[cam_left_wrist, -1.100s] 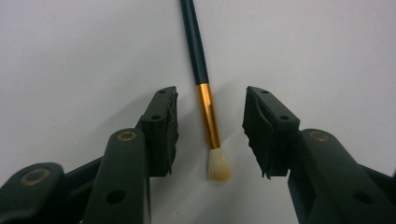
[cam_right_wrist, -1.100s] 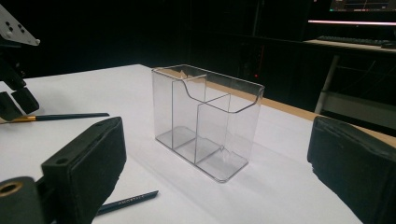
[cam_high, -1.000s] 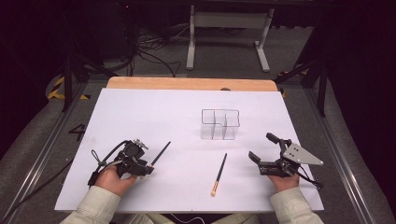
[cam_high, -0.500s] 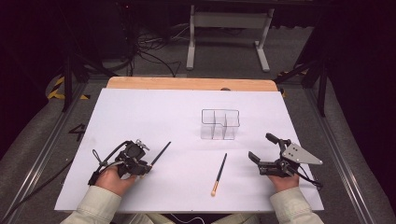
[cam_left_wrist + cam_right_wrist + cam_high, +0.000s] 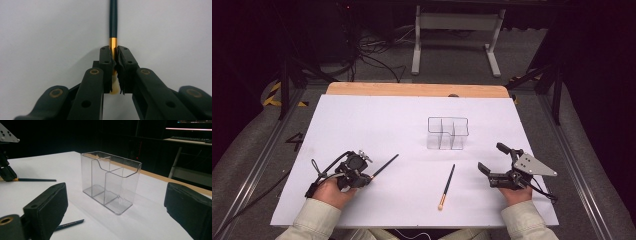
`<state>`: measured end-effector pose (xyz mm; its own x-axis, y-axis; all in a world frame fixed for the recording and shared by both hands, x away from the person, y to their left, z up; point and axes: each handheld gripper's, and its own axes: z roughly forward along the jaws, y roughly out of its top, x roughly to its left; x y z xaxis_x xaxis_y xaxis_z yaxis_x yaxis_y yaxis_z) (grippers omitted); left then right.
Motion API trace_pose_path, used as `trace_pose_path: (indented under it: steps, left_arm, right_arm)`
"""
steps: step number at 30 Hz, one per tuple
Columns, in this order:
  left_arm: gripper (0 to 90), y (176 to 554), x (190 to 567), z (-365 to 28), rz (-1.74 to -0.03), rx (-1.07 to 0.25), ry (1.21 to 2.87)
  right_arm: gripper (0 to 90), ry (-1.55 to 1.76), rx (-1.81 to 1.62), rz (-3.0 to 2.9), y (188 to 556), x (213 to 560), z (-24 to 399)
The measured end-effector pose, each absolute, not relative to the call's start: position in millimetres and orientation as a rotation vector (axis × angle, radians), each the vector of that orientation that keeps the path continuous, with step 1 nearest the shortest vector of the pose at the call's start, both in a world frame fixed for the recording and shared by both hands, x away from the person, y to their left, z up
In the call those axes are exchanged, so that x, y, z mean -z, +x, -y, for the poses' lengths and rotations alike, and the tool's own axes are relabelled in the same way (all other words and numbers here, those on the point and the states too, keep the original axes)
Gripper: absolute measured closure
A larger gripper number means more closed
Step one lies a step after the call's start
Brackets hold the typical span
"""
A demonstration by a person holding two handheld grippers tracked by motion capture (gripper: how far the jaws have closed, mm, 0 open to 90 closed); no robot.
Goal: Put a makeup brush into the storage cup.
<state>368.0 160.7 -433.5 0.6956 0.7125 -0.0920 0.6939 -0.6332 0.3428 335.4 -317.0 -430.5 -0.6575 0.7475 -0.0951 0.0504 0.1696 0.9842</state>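
The thin dark pencil with a gold ferrule and pale eraser (image 5: 113, 37) is seen clamped at its ferrule end between the pads of the left gripper (image 5: 114, 65), whose jaws have just been closing onto it; the shaft runs straight ahead of the jaws and lies low over the white table sheet (image 5: 377, 125). In the high view the same pencil (image 5: 384, 165) projects forward and to the right of the left gripper (image 5: 367, 177). A second dark pencil with a gold band and pale tip (image 5: 446, 186) lies flat on the sheet between the two grippers, nearer the right one. The right gripper (image 5: 493, 161) is held with jaws wide apart and nothing between them, facing the clear plastic divided holder (image 5: 110, 181), which stands upright just ahead of it.

Risk, as judged: since the grip sits at the very end of the pencil, the long free shaft may swing or droop when lifted, or slip on the smooth ferrule. A tilted tip could then strike the holder's rim or a divider and tip the light container over.
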Motion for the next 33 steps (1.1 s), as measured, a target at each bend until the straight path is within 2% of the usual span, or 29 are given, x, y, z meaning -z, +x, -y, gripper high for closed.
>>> trace_pose_path:
  steps: [12,21,26,29,33]
  left_arm:
    - [83.1,373.3,432.6,-161.5,-1.089,-0.024,2.567]
    - [83.3,374.7,423.7,-162.1,-0.964,0.061,2.574]
    - [83.3,373.8,410.7,-158.7,-0.868,0.080,2.586]
    - [83.3,374.4,403.6,-155.7,-0.814,0.091,2.589]
    - [83.4,374.6,397.2,-152.9,-0.772,0.083,2.599]
  right_arm:
    - [7.1,0.744,-1.527,-1.893,336.7,430.8,316.4]
    - [21.4,0.653,-1.578,-1.923,332.1,412.8,322.8]
    - [22.7,0.647,-1.568,-1.960,329.4,403.7,322.4]
    - [29.0,0.621,-1.581,-1.977,327.5,398.2,324.6]
    - [30.2,0.594,-1.590,-1.993,325.8,393.6,325.7]
